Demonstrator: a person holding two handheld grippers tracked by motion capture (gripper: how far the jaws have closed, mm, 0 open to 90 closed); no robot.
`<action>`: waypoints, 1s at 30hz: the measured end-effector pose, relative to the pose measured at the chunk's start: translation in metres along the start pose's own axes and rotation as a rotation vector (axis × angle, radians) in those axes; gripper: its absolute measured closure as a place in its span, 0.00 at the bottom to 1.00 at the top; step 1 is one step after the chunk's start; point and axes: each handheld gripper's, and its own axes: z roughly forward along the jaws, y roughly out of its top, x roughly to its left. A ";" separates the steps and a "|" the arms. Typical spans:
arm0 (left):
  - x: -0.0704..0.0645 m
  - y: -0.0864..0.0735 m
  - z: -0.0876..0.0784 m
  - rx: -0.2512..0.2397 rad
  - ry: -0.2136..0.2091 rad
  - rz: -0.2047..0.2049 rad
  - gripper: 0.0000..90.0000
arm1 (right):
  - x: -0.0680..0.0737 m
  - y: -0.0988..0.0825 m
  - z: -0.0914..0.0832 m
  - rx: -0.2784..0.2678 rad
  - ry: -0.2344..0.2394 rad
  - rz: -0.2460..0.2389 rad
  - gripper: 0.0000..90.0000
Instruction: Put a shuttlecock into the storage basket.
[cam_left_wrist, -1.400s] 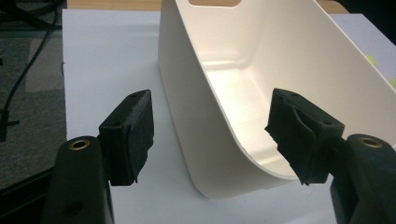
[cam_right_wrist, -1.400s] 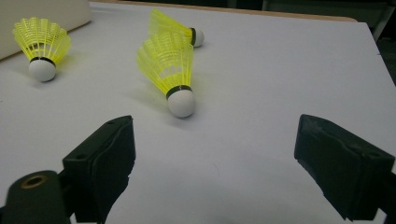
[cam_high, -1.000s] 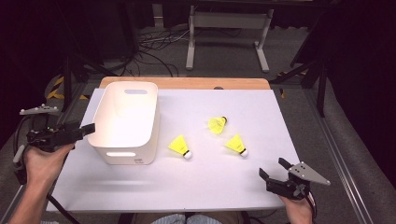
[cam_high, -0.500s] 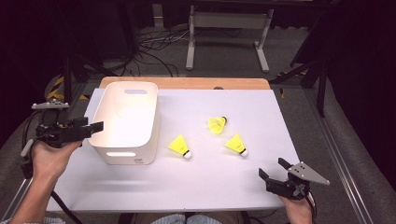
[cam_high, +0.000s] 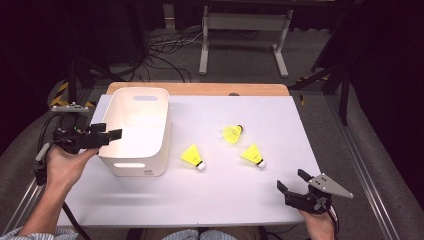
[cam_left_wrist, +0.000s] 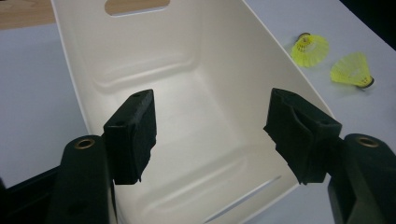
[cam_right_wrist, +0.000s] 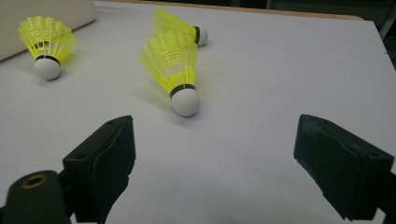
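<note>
Black jaws of the left gripper (cam_high: 114, 134) stand wide apart with nothing between them, poised at the left wall of the white bin (cam_high: 145, 107), just over its rim. In the left gripper view, the left gripper (cam_left_wrist: 212, 133) looks straight down into the bin (cam_left_wrist: 196, 79), whose bare, smooth floor and slotted handle cutouts show plainly. The person's left hand (cam_high: 65, 162) carries this gripper from the left edge of the surface (cam_high: 210, 200).

At the near right corner the right gripper (cam_high: 294, 181) hangs low over the surface, its jaws likewise spread wide and holding nothing. In the right gripper view, the right gripper (cam_right_wrist: 215, 154) faces the nearest yellow shuttlecock (cam_right_wrist: 175, 70), which lies on its side just ahead, white cork toward the jaws.

Three yellow shuttlecocks lie on the white sheet to the right of the bin: one (cam_high: 192, 156) just beside the bin's near right corner, one (cam_high: 233, 133) farther back near the middle, and the nearest one (cam_high: 252, 155) toward the right gripper. All are apart from each other.
</note>
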 end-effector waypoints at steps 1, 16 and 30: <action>-0.001 0.001 0.002 0.000 -0.003 0.002 0.38 | 0.000 0.000 0.000 0.001 0.001 0.003 0.15; -0.021 0.014 0.019 0.034 -0.042 0.059 0.40 | 0.000 0.000 0.000 0.002 0.003 0.002 0.15; -0.037 0.022 0.029 0.039 -0.068 0.100 0.41 | 0.000 0.000 0.001 0.008 0.008 0.000 0.15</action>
